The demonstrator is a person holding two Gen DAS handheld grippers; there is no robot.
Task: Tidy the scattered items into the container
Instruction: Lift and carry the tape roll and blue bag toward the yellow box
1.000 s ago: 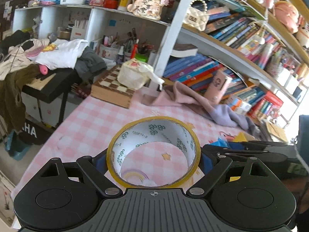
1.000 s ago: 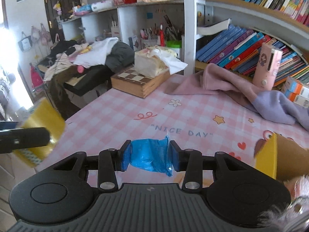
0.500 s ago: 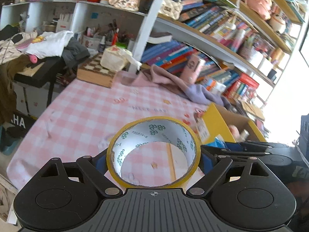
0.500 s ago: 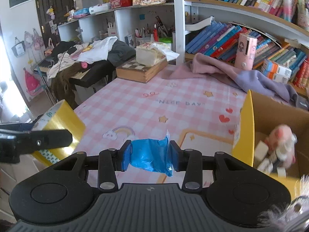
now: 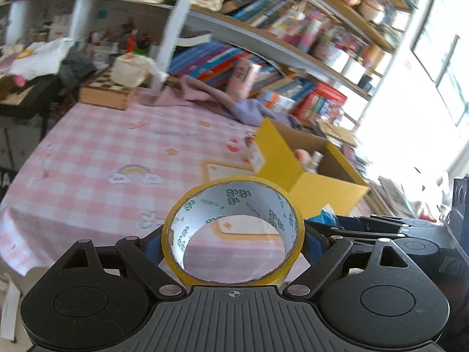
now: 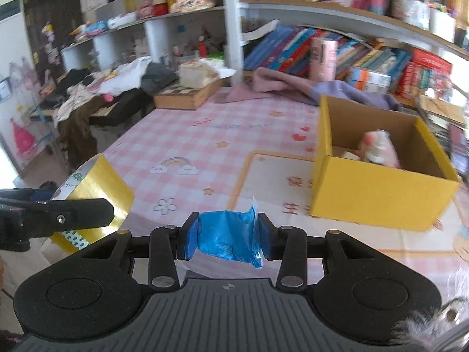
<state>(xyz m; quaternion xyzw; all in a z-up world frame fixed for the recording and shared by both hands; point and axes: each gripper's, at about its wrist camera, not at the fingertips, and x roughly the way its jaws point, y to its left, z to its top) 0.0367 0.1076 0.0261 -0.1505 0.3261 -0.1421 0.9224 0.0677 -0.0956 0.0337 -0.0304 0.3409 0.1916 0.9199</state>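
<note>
Cluttered room, bookshelves [image 6: 366,55] behind, pink checked tabletop [image 6: 187,135] in front. Yellow cardboard box [image 6: 378,187] sitting open on the tabletop's right part, a pink toy [image 6: 378,146] and small bits already inside.

Left gripper [image 5: 233,242] clamped wide on a roll of yellow tape [image 5: 231,226], pads pressing the roll's outer sides, hole facing the camera. Roll held above the tabletop's near edge, box ahead and to the right, not yet over it.

Right gripper [image 6: 228,234] squeezed tight on a crumpled blue plastic bag [image 6: 227,239], also held in the air short of the box, box ahead to the right. Left gripper just beside it on the left.

Risks, as judged:
- Both grippers heading for one opening, close together already; likely bump or a blocked drop if both arrive at once.
- Tape roll gripped across smooth curved sides only; could slip or twist out on a jolt, then roll off the near edge.
- Early release of the tape: could hit the box's near wall, bounce out or shove the light box.
- Blue bag light and clingy; may stick to a pad on release, or drift and land outside the box.
- Frames blurred, so the exact gap to the box rim hard to tell.
</note>
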